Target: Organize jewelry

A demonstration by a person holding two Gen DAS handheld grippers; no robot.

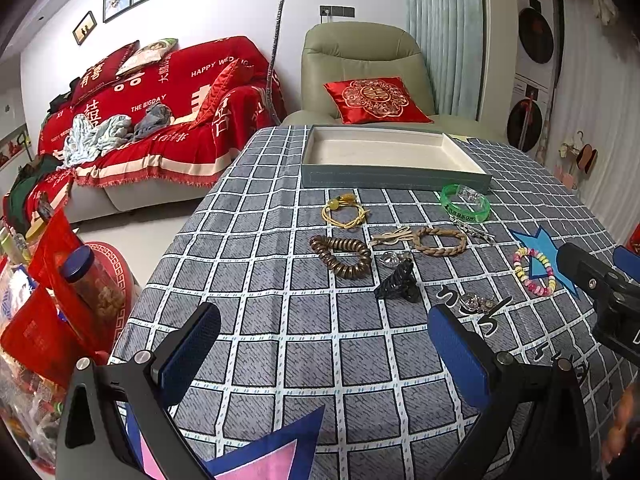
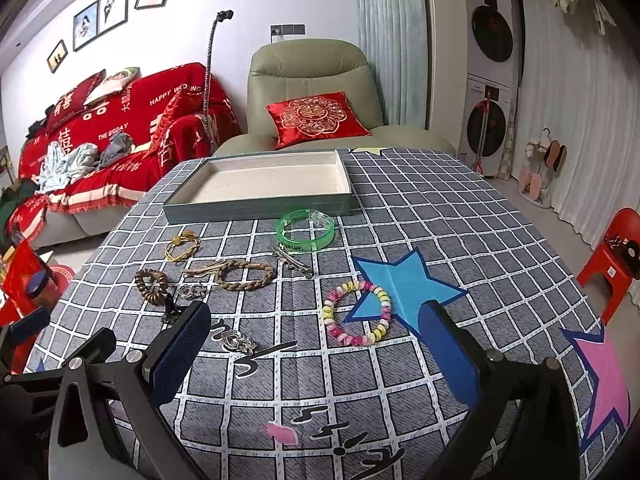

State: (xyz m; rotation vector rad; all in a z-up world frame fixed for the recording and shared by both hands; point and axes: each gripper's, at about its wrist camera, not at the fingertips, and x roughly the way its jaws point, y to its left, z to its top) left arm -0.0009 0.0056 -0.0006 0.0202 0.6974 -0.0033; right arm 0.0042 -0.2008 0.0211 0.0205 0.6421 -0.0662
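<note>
Tray: one grey-walled tray (image 2: 256, 211) with a cream lining, nothing in it, at the far edge of the checked tablecloth (image 2: 440, 216).
Jewelry near the tray: green translucent bangle (image 2: 306, 229) just in front of its right corner, carrying a small printed label too fine to read; yellow cord bracelet (image 2: 182, 245) in front of its left end.
Further from the tray: one braided tan bracelet (image 2: 245, 275), one brown coil bracelet (image 2: 152, 284), one silver hair clip (image 2: 292, 261), one pastel bead bracelet (image 2: 358, 312) overlapping a blue star print.
Hard to make out: two small clear or silvery pieces (image 2: 238, 342); a black claw clip (image 1: 398, 282), in the right view largely hidden behind a finger.
Writing: the red sofa throw (image 1: 168, 92) reads "HAPPY WED…", partly cut off, and "THE BIGDAY".
Left gripper (image 1: 320, 356): jaws spread wide, holding nothing, above the cloth nearest the viewer.
Right gripper (image 2: 316, 352): jaws wide apart, nothing between them, beside the bead bracelet.
</note>
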